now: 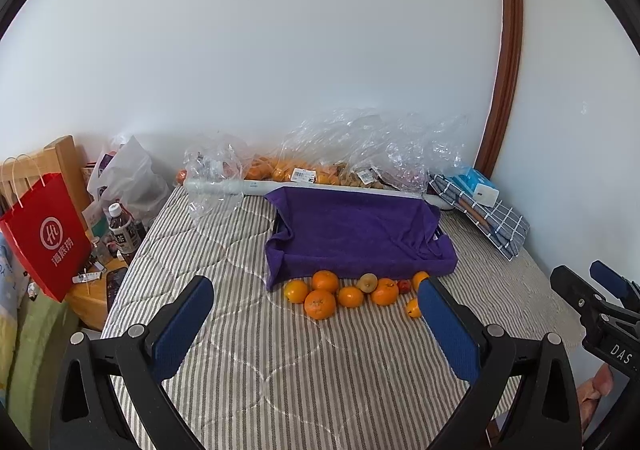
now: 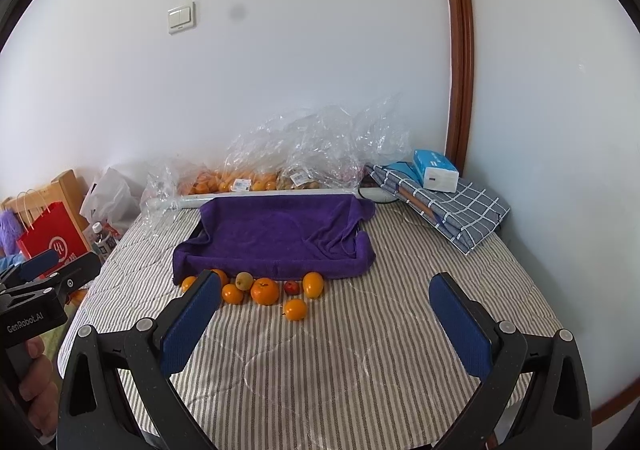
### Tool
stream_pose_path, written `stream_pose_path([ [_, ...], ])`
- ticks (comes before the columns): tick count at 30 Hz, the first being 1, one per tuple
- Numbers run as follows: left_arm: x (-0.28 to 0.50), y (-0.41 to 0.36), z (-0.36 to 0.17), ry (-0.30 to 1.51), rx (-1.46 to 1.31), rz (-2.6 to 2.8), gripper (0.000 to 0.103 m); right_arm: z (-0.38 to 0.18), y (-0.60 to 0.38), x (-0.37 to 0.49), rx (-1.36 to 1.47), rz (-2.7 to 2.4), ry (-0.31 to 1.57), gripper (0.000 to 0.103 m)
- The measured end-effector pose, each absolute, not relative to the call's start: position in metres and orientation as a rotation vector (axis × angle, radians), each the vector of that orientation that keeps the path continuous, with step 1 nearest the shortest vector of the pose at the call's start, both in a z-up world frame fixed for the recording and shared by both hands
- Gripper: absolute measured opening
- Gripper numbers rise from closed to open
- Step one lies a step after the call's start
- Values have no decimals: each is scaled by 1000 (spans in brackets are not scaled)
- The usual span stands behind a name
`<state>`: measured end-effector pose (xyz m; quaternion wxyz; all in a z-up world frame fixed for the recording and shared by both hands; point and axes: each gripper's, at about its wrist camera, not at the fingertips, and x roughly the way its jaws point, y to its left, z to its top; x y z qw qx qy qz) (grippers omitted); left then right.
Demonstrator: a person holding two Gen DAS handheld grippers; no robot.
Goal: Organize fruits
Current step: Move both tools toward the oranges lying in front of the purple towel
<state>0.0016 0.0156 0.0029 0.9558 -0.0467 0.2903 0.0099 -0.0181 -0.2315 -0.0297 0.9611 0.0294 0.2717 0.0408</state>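
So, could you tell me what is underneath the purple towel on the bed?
The purple towel drapes over a shallow dark tray, whose rim peeks out at the left edge. The rest of the tray is covered. Nothing lies on the towel.

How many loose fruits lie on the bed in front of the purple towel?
9 in the left wrist view, all by the purple towel: seven orange fruits, one brownish fruit, one small red fruit. A gripper finger partly hides one.
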Motion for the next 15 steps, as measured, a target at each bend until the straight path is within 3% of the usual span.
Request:
stream_pose_path([
  [15,32,34,-22,614,-105,14,103,-59,-226,19,38,75,620,100],
])
